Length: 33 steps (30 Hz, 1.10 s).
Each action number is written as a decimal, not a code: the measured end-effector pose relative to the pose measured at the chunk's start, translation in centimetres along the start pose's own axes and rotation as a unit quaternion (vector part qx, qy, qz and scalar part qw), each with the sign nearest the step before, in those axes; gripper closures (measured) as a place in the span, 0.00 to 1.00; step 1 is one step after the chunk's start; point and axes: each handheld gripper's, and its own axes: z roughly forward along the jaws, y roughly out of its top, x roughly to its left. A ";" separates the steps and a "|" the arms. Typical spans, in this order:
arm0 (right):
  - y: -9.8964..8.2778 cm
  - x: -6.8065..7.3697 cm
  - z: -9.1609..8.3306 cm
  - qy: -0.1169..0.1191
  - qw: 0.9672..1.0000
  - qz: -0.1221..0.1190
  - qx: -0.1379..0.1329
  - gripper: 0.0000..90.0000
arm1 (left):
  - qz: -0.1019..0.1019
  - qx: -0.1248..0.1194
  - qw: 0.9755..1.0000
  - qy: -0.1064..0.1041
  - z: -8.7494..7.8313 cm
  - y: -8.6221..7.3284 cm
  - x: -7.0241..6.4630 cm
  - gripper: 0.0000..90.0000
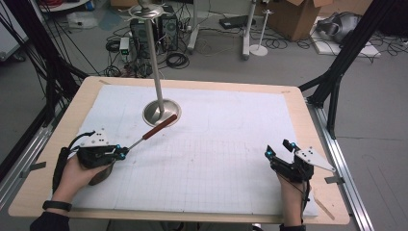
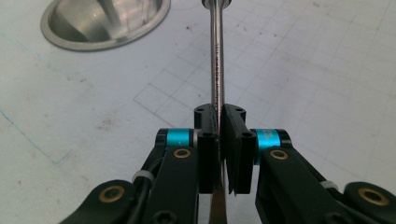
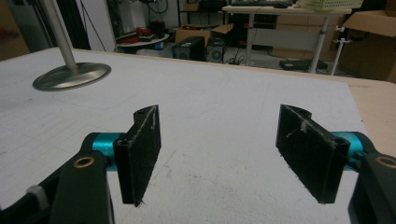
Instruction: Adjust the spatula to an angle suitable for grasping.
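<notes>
The left gripper [image 1: 120, 152] clenches a screwdriver [image 1: 149, 134] by its shaft near the table's left edge, handle toward the metal stand [image 1: 155, 67]. The right gripper [image 1: 279, 149] waits, fingers released; likely a handover or placement follows.

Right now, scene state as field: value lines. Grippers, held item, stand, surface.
left gripper: shut on the metal shaft of the tool
tool: thin metal shaft, reddish-brown handle, handle end pointing at the stand base
right gripper: open, nothing between its jaws, near the mat's right edge
stand: upright metal pole on a round base
stand base: sits on the mat, beside the tool handle
mat: white, gridded, covers the wooden table
</notes>
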 end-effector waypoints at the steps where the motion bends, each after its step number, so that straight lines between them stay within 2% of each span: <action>1: 0.0 0.0 0.0 -0.001 1.000 0.001 0.001 0.33 | 0.000 -0.006 1.000 0.001 -0.1 0.1 -0.1 0.93; 6: 0.0 0.0 -0.1 -0.001 1.000 0.004 -0.001 0.33 | 0.004 -0.031 0.999 0.013 -0.7 0.5 -0.9 0.93; 12: 0.0 0.0 -0.1 -0.002 1.000 0.005 -0.005 0.33 | -0.003 -0.057 0.998 0.021 -1.3 0.6 -1.2 0.93; 17: 0.1 -0.2 -0.3 -0.004 1.000 0.013 -0.010 0.33 | -0.010 -0.063 0.998 0.023 -1.7 0.7 -1.3 0.93; 27: 0.2 -0.2 -0.4 -0.003 1.000 0.015 -0.017 0.33 | -0.005 -0.079 0.996 0.037 -2.7 1.4 -1.8 0.93; 33: 0.3 -0.3 -0.5 -0.004 1.000 0.020 -0.021 0.33 | -0.008 -0.088 0.995 0.044 -3.0 1.6 -1.8 0.93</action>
